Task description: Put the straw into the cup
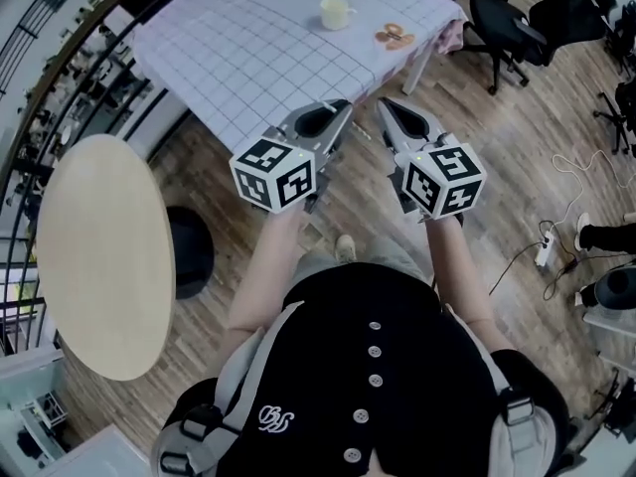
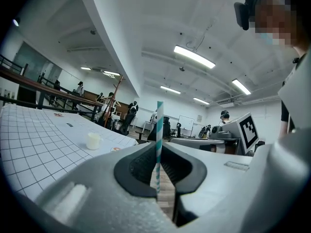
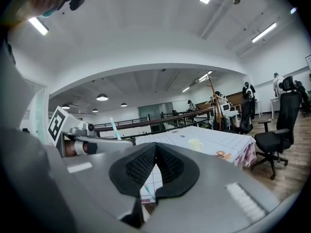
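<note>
Straw [image 2: 159, 120], striped teal and white, stands upright in the left claw [image 2: 160, 149], whose jaws are closed narrowly on it. Its upper part rises above the jaw tips. Its lower end runs down between the pads and is cut off by the claw body. In the right gripper view the same straw [image 3: 115, 129] shows only as a short tilted tip above the left claw. In the head view it cannot be made out.

From the left of the head view: a pale round table top [image 1: 104, 256], partly cut off by railings. Next comes the left claw [image 1: 336, 109] with its marker cube [image 1: 273, 175], which bears black-and-white square patterns and no letters. Beyond it is the worktop [image 1: 248, 48] under a gridded cloth. The cream cup [image 1: 335, 12] stands on the cloth, well apart from the straw. Beside the cup lies a small orange-brown item [image 1: 395, 36], too small to identify.

The right claw [image 3: 155, 148] has its jaws together with nothing between them. It is held beside the left one, short of the worktop edge. Black office chairs [image 1: 507, 23] stand at the far right.

A white cursive emblem [image 1: 275, 418] on the person's black garment cannot be read.
</note>
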Action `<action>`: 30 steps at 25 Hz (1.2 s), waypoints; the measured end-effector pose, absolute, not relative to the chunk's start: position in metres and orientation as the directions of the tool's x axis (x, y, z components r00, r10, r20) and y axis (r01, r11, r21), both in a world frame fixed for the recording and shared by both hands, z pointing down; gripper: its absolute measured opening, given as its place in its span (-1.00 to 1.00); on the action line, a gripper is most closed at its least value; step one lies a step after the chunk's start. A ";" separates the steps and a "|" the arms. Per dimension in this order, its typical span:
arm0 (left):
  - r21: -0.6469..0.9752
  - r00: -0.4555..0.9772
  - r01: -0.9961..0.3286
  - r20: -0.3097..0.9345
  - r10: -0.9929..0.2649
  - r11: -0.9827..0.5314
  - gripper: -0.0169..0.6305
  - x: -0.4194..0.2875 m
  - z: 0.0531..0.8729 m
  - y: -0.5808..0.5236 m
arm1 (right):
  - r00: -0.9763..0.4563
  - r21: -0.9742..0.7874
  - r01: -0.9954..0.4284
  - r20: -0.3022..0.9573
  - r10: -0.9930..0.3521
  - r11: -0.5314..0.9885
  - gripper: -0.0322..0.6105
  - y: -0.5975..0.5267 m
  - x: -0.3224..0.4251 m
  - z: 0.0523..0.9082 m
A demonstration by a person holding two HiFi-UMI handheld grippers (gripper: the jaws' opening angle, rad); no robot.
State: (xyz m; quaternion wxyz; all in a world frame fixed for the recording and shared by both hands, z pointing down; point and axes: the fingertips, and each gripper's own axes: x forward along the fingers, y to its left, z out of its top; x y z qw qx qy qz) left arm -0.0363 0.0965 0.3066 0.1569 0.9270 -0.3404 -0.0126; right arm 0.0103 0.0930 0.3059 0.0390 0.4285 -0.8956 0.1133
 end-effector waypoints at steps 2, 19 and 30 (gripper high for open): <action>0.308 0.777 -0.618 0.100 -0.621 -0.723 -0.87 -0.036 0.317 0.089 | -0.623 -0.179 -0.782 0.183 -0.761 0.597 -0.90 0.082 0.010 0.315; 0.339 0.743 -0.655 0.132 -0.656 -0.675 -0.87 -0.042 0.345 -0.050 | -0.654 -0.173 -0.756 0.239 -0.717 0.632 -0.90 -0.051 0.010 0.348; 0.307 0.696 -0.707 0.138 -0.705 -0.637 -0.87 -0.040 0.336 -0.165 | -0.707 -0.156 -0.705 0.238 -0.666 0.692 -0.90 -0.167 0.005 0.346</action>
